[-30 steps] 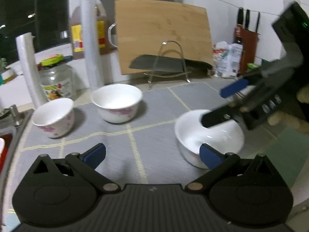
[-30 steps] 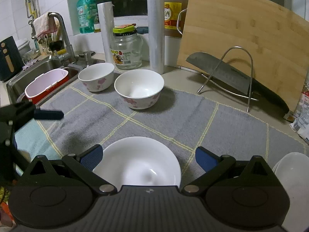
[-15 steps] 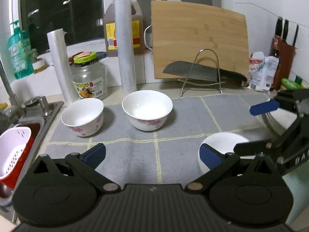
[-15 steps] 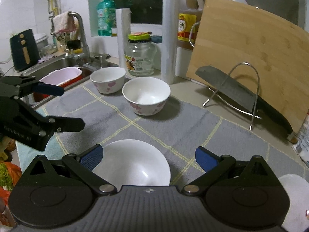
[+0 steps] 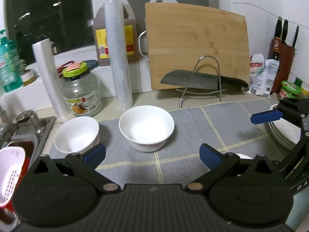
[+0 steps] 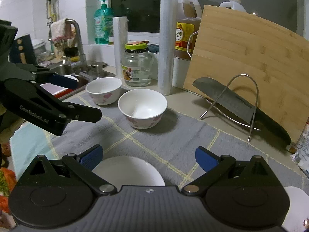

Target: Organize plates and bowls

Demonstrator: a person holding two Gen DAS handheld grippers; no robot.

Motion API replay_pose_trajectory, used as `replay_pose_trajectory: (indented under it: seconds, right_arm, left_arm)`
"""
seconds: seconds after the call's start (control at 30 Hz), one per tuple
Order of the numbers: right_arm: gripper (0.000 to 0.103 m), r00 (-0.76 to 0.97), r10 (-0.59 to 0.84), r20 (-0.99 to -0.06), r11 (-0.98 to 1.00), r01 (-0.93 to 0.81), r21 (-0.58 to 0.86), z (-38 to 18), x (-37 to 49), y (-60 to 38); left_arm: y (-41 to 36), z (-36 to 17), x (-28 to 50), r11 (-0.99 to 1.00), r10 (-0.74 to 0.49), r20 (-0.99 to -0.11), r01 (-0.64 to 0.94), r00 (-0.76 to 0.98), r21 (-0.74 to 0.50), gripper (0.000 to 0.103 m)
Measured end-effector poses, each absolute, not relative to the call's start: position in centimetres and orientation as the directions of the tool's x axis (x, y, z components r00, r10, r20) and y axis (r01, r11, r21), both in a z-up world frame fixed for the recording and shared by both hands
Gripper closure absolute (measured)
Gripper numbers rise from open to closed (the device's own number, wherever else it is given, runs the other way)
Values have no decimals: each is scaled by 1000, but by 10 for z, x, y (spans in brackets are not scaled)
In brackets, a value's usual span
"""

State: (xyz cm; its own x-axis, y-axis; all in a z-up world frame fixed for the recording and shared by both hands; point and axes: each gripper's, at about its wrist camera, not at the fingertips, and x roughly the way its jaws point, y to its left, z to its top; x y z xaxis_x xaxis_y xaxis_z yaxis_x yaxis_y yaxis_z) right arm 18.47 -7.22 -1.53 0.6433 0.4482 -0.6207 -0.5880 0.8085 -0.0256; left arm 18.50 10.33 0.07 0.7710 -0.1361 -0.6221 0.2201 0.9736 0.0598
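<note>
Both grippers hang above the grey checked mat (image 5: pixel 189 127) that covers the surface, and neither holds anything. The left gripper (image 5: pixel 152 153) has its jaws spread wide and released; between them, at the centre of the left wrist frame, sits the larger flowered bowl (image 5: pixel 146 127), with the smaller flowered bowl (image 5: pixel 77 134) just beside it toward the lower left, near the sink (image 5: pixel 29 133). The right gripper (image 6: pixel 148 157) is likewise released, jaws well apart, and a plain white bowl (image 6: pixel 128 171) lies right under it at the bottom centre of the right wrist frame. A stack of white plates (image 5: pixel 283 133) rests at the right edge of the left wrist frame, partly hidden behind the right gripper's body.

Judging from this layout, the step in hand is picking which bowl to gather: three bowls stand apart on the mat and nothing is nested yet, so the sorting looks barely begun. The left gripper seems lined up on the larger flowered bowl.

The next move likely calls for lowering one jaw inside a rim and the other outside, then closing on the wall firmly, as glazed ceramic may slip. If the smaller bowl is to go inside the larger, it needs a lift clear of the rim and a gentle set-down. The cleaver (image 6: pixel 239 104) on its wire stand (image 6: pixel 247 100) in the right half of the frame stays well apart from the bowls, though worth avoiding.
</note>
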Motion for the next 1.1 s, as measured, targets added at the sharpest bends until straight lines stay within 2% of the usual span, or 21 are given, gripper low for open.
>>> replay_pose_trajectory:
  seconds: [0.5, 1.1]
  right_arm:
    - [0, 653, 363, -664, 830, -551, -88, -32, 219, -19]
    - [0, 591, 392, -705, 780, -619, -85, -42, 276, 3]
  left_arm:
    - [132, -20, 267, 919, -287, -690, 395, 665, -2, 1]
    - [131, -38, 332, 881, -366, -732, 468, 575, -73, 1]
